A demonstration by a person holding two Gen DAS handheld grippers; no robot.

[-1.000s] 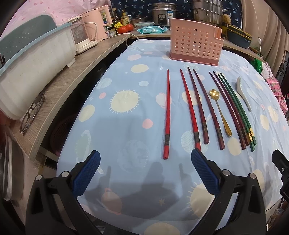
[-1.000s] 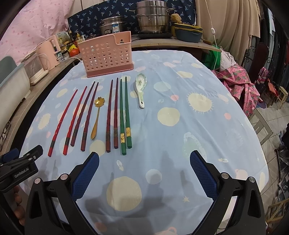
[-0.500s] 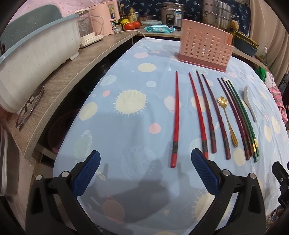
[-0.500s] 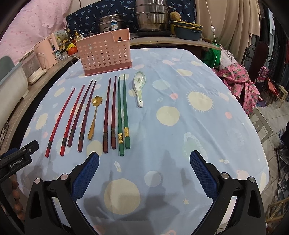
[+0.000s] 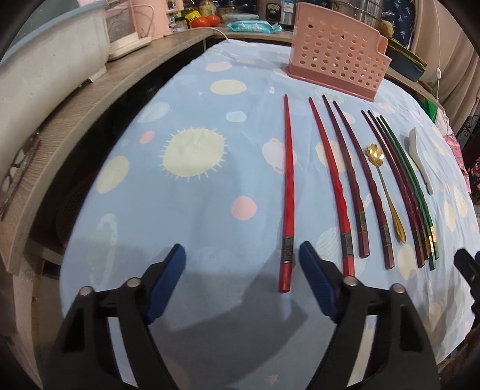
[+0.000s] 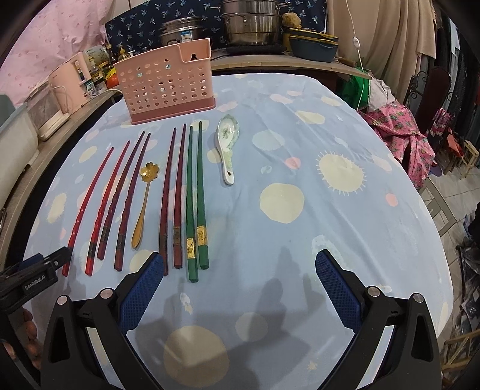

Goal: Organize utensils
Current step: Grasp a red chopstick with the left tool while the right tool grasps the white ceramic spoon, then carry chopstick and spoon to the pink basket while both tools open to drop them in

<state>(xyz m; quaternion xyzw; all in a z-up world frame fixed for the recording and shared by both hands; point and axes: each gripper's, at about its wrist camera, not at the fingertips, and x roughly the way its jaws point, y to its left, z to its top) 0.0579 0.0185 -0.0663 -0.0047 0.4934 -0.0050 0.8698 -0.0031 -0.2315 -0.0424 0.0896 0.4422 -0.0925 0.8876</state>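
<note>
Several chopsticks lie side by side on the blue spotted tablecloth (image 5: 195, 210), in front of a pink perforated holder (image 5: 336, 54) (image 6: 165, 81). My left gripper (image 5: 240, 249) hovers low over the near end of the leftmost red chopstick (image 5: 288, 180). Its jaws are closing; that end lies between them, beside the right pad, untouched. A gold flower spoon (image 5: 387, 192) (image 6: 144, 204) and a white ceramic spoon (image 6: 227, 144) lie among the row. My right gripper (image 6: 239, 256) stands open, with the near ends of the green chopsticks (image 6: 195, 195) just inside its left finger.
A wooden shelf (image 5: 75, 120) runs along the table's left side with a white tub (image 5: 45, 69) and eyeglasses (image 5: 15, 180) on it. Steel pots (image 6: 249, 27) stand behind the holder. Pink cloth (image 6: 402, 129) lies past the table's right edge.
My left gripper came forward and down to the near end of the leftmost red chopstick, and its jaws narrowed. My right gripper edged closer to the green chopsticks.
</note>
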